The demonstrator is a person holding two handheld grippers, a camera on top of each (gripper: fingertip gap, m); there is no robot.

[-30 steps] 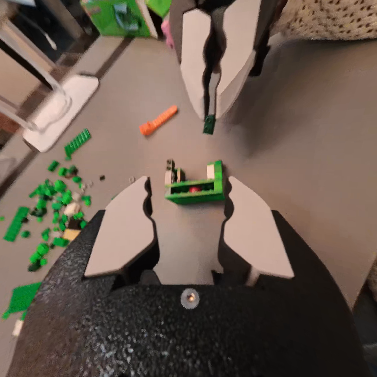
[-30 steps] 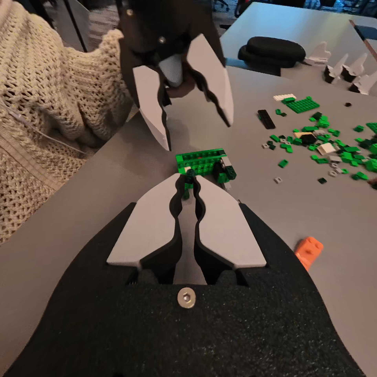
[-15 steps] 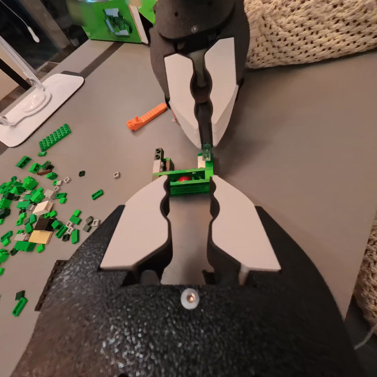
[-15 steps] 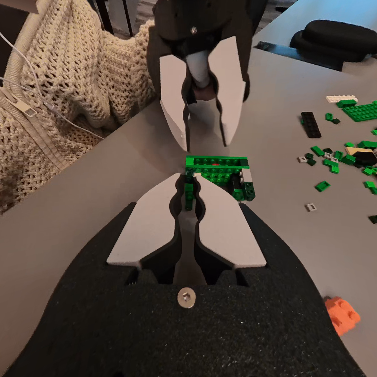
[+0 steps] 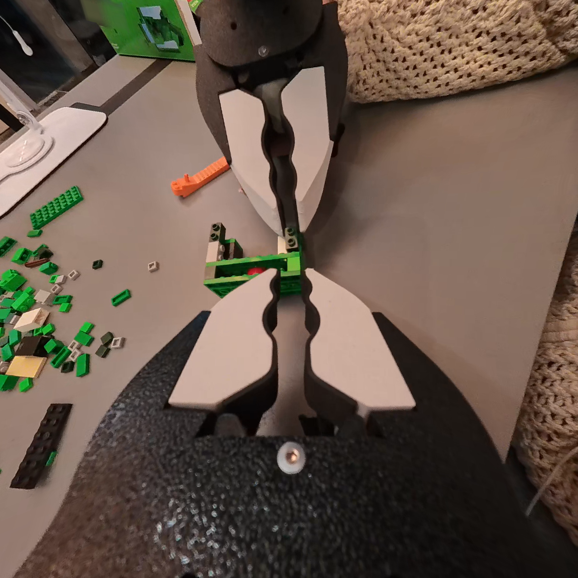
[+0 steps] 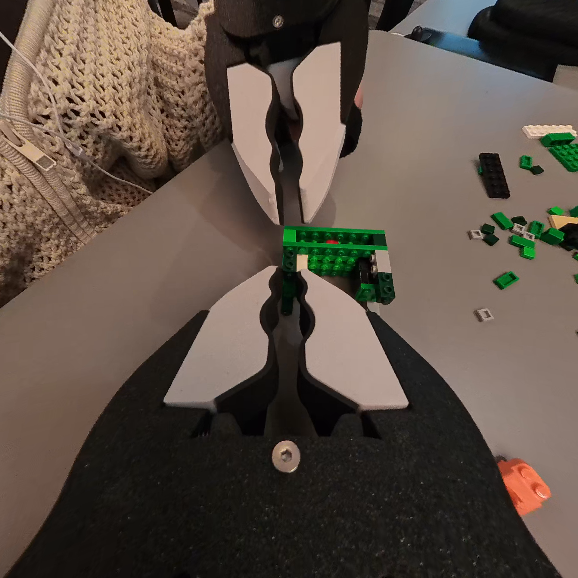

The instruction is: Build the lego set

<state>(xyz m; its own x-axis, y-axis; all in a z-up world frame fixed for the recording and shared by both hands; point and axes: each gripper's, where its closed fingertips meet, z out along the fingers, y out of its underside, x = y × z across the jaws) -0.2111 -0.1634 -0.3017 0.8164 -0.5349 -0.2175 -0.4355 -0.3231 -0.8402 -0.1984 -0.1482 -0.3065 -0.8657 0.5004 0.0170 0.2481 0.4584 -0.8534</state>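
**Dark green piece held at the corner of the green build**

The green build (image 6: pixel 334 259) is seated on the grey bench (image 5: pixel 422 219), near the edge beside the knitted cream garment (image 5: pixel 453 47). It forms an open-topped tray: a green studded floor is enclosed by low green walls, and a small red piece (image 6: pixel 331 241) is lodged in the channel along one long wall. White and dark green bricks are stacked at its corners.

The right claw (image 6: pixel 289 275) is closed on a narrow dark green piece (image 6: pixel 287 297), which is presented at the corner of the build. The left claw (image 5: pixel 291 275) is positioned at the opposite long wall with its jaws narrowly parted; whether the wall is gripped cannot be told.

Loose green, grey and tan pieces (image 5: pixel 40 328) are scattered toward the bench's other side, with a black plate (image 5: pixel 40 450) and a green plate (image 5: pixel 56 206) among them. An orange brick separator (image 5: pixel 200 181) is laid behind the build. A green box (image 5: pixel 150 28) is stood at the far edge.
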